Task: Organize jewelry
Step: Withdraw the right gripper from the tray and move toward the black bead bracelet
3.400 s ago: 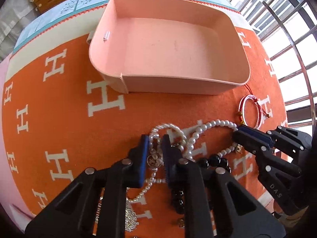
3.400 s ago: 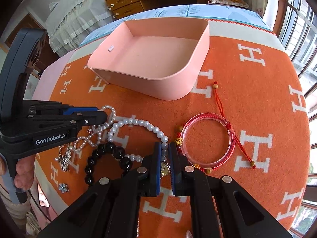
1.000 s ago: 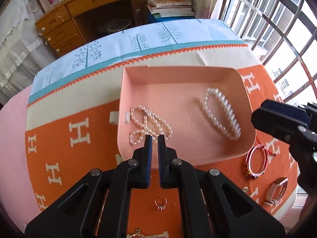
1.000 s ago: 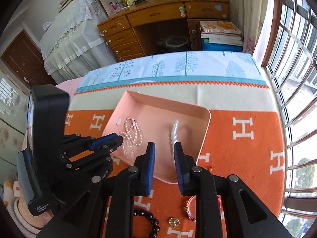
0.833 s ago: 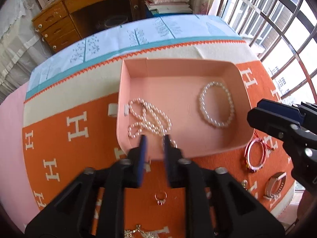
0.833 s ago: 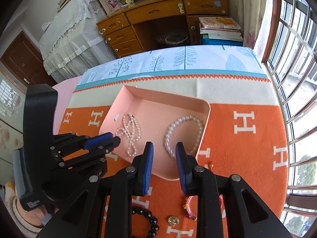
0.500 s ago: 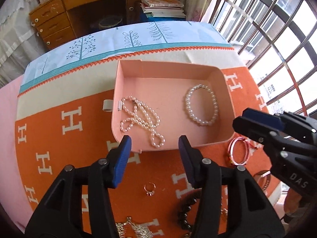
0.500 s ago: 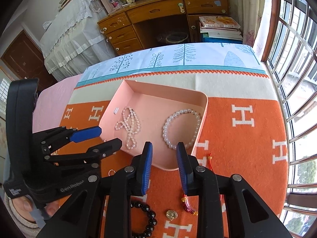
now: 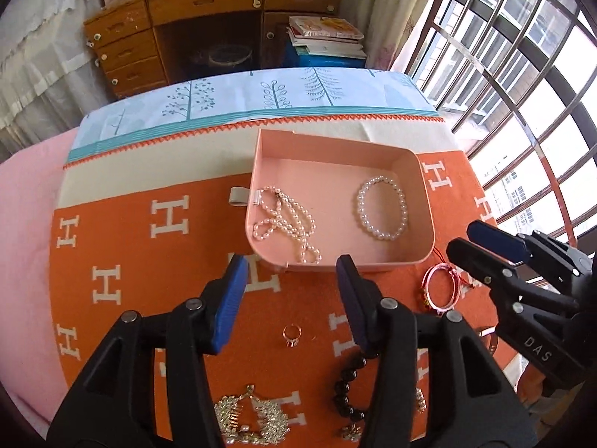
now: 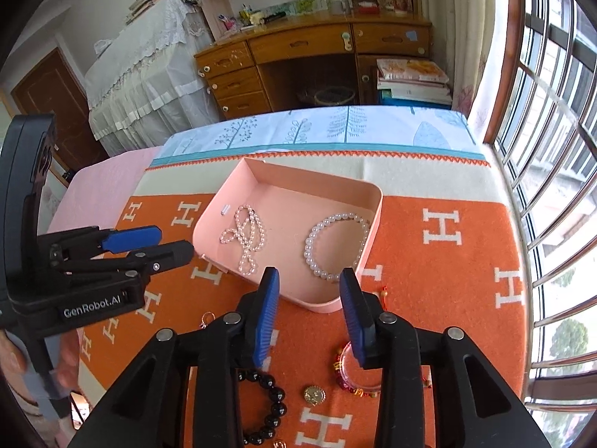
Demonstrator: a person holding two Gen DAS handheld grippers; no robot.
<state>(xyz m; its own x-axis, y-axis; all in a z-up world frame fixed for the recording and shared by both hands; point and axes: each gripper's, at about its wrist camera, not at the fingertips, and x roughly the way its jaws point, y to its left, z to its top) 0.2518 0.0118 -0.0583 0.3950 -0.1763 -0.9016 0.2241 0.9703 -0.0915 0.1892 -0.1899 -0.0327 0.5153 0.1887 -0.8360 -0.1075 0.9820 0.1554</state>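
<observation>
A pink tray (image 9: 328, 151) (image 10: 377, 201) on the orange blanket holds a pearl necklace (image 9: 287, 224) (image 10: 246, 237) on its left and a pearl bracelet (image 9: 381, 207) (image 10: 335, 244) on its right. My left gripper (image 9: 291, 283) is open and empty, high above the tray's near edge. My right gripper (image 10: 308, 298) is open and empty too, above the tray's near right corner. On the blanket near me lie a black bead bracelet (image 9: 349, 388) (image 10: 270, 407), a ring (image 9: 291, 334), a red bangle (image 9: 440, 285) (image 10: 354, 380), a gold coin charm (image 10: 314, 394) and a crystal ornament (image 9: 250, 418).
The table ends at the blue-and-white cloth (image 9: 242, 104) behind the tray. A wooden desk with drawers (image 10: 298, 59) and stacked books (image 10: 410, 78) stand beyond. Barred windows (image 9: 522, 74) are on the right. A small flower charm (image 9: 350, 431) lies by the black beads.
Both grippers carried the pearl pieces from the blanket into the tray, let them go, opened wide and rose higher above the table.
</observation>
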